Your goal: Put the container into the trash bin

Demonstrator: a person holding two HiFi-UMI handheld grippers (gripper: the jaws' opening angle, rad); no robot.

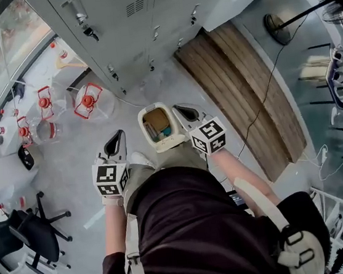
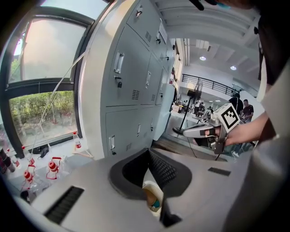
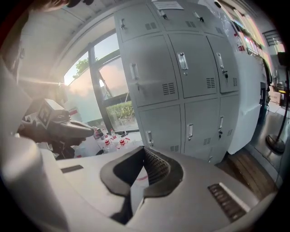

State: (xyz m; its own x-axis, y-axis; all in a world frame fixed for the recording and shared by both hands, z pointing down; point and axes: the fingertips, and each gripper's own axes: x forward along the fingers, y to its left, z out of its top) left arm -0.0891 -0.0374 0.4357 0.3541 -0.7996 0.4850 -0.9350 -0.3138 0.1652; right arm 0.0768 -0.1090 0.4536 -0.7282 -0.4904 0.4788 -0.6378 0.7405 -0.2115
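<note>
A cream trash bin (image 1: 173,141) stands on the floor in front of the person's feet, open at the top. Inside it lie a brown piece and a teal-topped container (image 1: 166,131). My left gripper (image 1: 120,135) hangs to the left of the bin, shut with nothing in it. My right gripper (image 1: 182,108) hovers at the bin's right rim, also shut and empty. In the left gripper view the bin's rim (image 2: 152,189) and teal contents show through the slit below the closed gripper (image 2: 148,153), and the right gripper (image 2: 180,132) is off to the right. The right gripper view shows its own gripper (image 3: 144,151) closed.
Grey lockers (image 1: 139,25) stand just beyond the bin. A wooden platform (image 1: 246,87) lies to the right. Large water bottles with red caps (image 1: 86,101) sit at the left by the window. A black office chair (image 1: 28,234) is at the lower left.
</note>
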